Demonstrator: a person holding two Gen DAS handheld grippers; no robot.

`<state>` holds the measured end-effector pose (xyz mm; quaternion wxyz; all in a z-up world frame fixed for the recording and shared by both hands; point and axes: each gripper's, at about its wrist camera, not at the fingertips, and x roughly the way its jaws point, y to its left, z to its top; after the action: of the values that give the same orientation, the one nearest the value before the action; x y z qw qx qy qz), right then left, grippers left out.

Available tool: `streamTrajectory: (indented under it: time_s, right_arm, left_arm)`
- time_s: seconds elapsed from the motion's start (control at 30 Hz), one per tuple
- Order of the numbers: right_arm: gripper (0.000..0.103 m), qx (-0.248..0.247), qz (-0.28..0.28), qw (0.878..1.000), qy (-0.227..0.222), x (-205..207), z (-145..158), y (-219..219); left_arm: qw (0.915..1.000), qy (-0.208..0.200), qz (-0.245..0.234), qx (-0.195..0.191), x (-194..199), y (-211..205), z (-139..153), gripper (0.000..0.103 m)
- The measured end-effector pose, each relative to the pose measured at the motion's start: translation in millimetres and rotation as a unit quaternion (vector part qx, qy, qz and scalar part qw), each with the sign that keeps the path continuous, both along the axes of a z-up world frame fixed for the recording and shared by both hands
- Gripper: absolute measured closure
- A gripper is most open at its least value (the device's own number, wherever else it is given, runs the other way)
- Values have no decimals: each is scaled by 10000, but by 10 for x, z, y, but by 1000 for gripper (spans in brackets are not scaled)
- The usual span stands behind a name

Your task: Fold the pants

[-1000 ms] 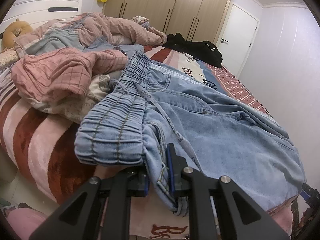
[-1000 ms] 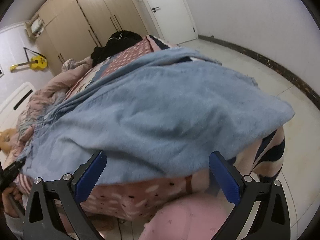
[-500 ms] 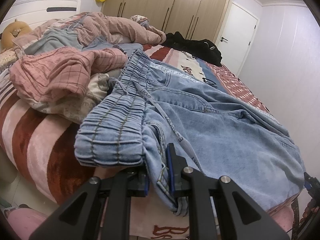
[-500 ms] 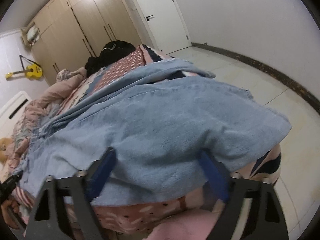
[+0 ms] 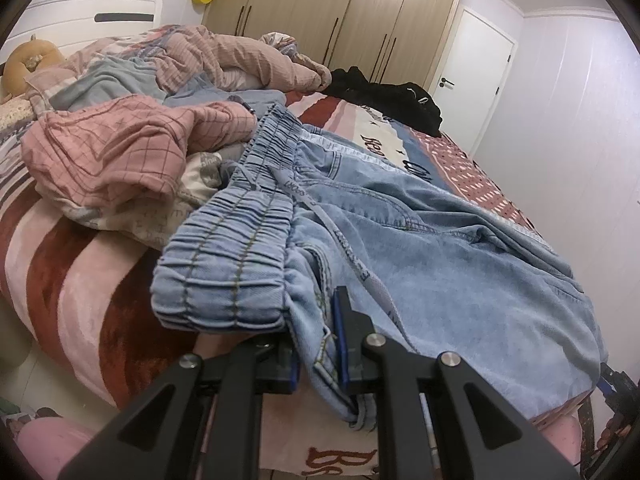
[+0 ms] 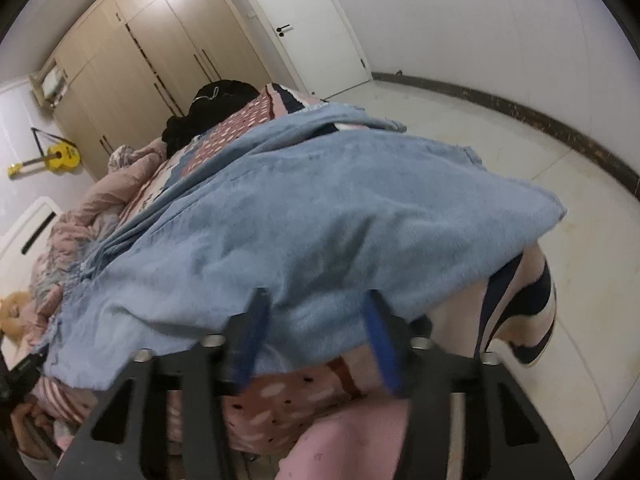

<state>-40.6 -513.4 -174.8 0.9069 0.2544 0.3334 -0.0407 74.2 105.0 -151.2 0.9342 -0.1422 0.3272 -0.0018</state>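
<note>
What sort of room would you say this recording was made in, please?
Most likely a home bedroom: the jeans lie on a bed strewn with clothes, a tall wooden wardrobe lines the far wall, and a closed white door stands beside it.

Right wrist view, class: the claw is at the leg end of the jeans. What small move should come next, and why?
Probably finish closing the right claw on the hem of the jeans. Its blue fingers straddle the edge with a gap between them, so the cloth looks not yet pinched. The left claw already grips the waist end, so both ends could then lift together.
</note>
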Motion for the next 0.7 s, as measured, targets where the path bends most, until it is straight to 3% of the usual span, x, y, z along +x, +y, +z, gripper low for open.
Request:
streamTrajectory:
  time_s: [0.13,0.2,0.33,0.37,0.47,0.63,0.67,0.7]
  right_arm:
    - [30,286,-33,9995,91,-37,-126,-80]
    - [19,534,-119,9983,216,-41,-235,-149]
    - [19,1003,-95,9949,-89,-50,-379,-323]
    - [22,1079,-91,9940,-179,-51,-386,-350]
    - [49,1258,-77,9915,-339,-70,-383,-376]
    - [79,1201,-78,9920,-391,-111,-300,-378]
    - [92,1212,-74,9916,-436,-134,-279,-391]
    - [98,1273,-58,9903,-552,-164,-248,-411]
  left_arm:
    - [10000,60,8,16,4,2,-19,91]
    - [10000,82,9,34,10,-1,-29,91]
    - [9999,106,9,75,12,-15,-25,91]
    - [9999,105,11,87,10,-18,-16,91]
    - [9999,63,49,67,11,-21,9,91]
    - [9999,-20,58,89,-6,-25,66,91]
    - [9999,-52,62,72,-11,-16,85,92]
    - [9999,-73,69,65,-18,-10,98,92]
